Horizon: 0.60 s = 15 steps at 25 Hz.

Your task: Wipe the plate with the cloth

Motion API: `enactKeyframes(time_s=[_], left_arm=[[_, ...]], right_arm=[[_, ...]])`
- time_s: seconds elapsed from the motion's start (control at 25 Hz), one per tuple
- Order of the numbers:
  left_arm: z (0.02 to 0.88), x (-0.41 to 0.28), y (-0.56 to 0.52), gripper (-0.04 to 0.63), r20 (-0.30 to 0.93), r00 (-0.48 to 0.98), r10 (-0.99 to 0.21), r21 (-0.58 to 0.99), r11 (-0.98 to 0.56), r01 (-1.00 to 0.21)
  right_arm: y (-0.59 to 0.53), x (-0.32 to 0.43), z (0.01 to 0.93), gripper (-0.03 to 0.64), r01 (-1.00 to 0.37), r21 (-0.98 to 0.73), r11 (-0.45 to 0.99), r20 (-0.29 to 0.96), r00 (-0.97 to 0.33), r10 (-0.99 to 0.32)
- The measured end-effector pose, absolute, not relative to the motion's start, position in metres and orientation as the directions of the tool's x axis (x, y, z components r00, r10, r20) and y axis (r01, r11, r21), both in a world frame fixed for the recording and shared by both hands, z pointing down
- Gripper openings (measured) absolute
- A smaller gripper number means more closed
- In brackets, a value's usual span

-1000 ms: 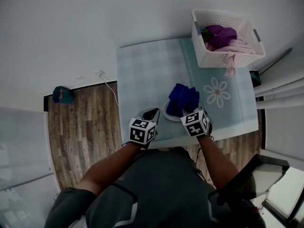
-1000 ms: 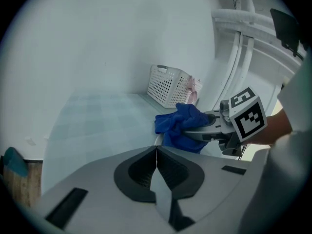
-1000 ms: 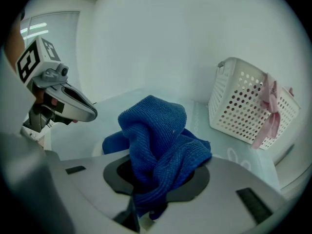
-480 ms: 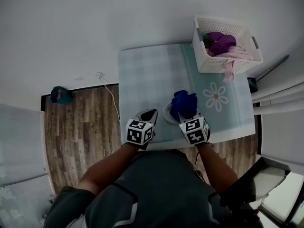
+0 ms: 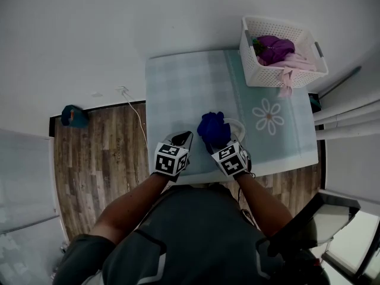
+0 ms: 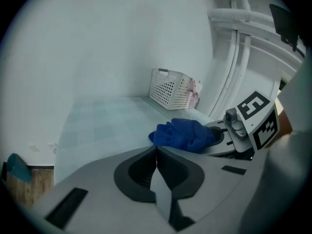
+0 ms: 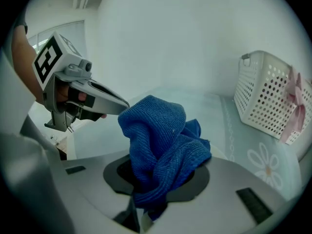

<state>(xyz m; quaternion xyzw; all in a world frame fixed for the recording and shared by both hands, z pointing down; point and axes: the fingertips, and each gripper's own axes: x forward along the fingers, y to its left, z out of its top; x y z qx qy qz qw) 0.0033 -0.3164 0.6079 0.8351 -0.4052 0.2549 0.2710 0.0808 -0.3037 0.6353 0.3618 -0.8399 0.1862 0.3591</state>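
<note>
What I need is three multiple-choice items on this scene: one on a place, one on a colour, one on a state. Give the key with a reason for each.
1. Where does the white basket stand on the table?
A) at its near left corner
B) at its far right corner
C) in the middle of its near edge

2. What colour is the cloth in the right gripper?
A) pink
B) white
C) blue

3. How is the left gripper?
A) shut and empty
B) wide open
C) shut on the cloth

Key:
1 B, the head view shows the basket at the far right corner.
2 C, the cloth clamped in the right gripper is blue.
3 A, its jaws meet with nothing between them.
</note>
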Motion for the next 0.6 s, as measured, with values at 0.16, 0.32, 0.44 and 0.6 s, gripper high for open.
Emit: enactKeyframes(time_s=[0.16, 0.32, 0.44, 0.6], left_arm=[[0.607, 0.011, -0.319, 0.011, 0.640, 0.551, -0.536, 0.253, -0.530, -0.809], [0.608, 0.019, -0.315, 0.011, 0.645, 0.562, -0.518, 0.258, -0.545, -0.798], [0.609, 0.026, -0.314, 0.011, 0.645, 0.569, -0.510, 0.261, -0.554, -0.791], [0.608, 0.028, -0.314, 0.011, 0.639, 0.568, -0.519, 0.246, -0.562, -0.790]], right_arm=[[-0.305, 0.110, 0.636, 0.121, -0.778, -0.056, 0.626, 0.755, -0.443, -0.483], [-0.308, 0.135, 0.637, 0.121, -0.819, -0.051, 0.571, 0.757, -0.405, -0.513], [-0.313, 0.157, 0.636, 0.121, -0.852, -0.031, 0.523, 0.753, -0.364, -0.548], [-0.314, 0.186, 0.627, 0.121, -0.898, -0.037, 0.439, 0.757, -0.312, -0.574]])
